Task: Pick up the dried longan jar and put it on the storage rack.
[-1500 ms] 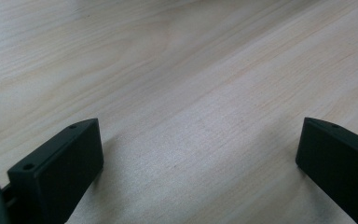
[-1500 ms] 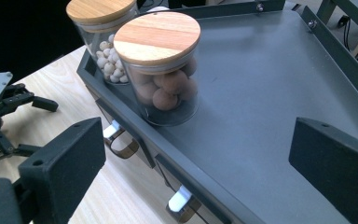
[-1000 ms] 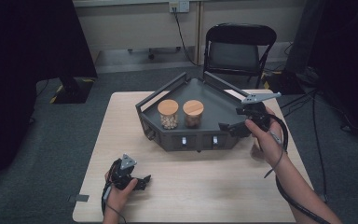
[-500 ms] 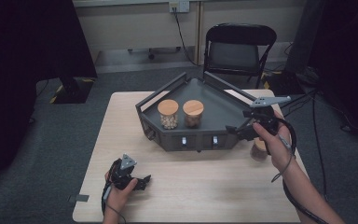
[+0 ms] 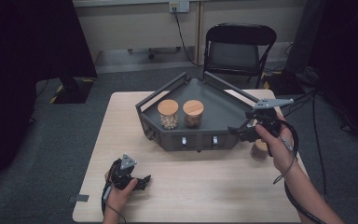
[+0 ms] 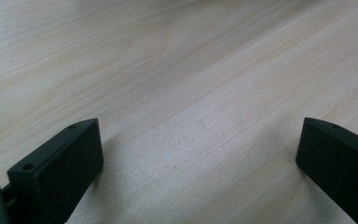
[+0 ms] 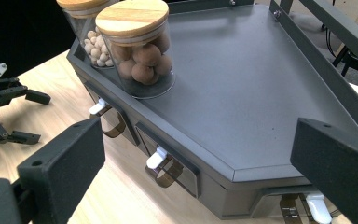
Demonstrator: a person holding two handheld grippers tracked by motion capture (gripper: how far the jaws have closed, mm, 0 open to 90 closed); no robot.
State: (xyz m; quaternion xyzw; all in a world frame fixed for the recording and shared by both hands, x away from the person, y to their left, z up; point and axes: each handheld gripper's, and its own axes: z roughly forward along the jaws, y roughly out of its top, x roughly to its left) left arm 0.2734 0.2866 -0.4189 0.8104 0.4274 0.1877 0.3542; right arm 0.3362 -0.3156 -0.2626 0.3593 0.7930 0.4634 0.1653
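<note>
Your right tongs hover gaping at the tray's corner, empty. Left tongs rest apart on the tabletop. Next, probably reach the small jar beside the tray.

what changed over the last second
The right tool came down from above the tray's right rim toward the person, now at the tray's front right corner, jaws open and empty. A third jar shows beneath it. Left tool and both tray jars stayed put.

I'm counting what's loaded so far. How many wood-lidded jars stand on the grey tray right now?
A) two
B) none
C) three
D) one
A: two jars, one of pale pieces and one of brown balls, stand side by side on the tray; a third jar sits on the table beside the tray, under the right hand-held gripper.
</note>
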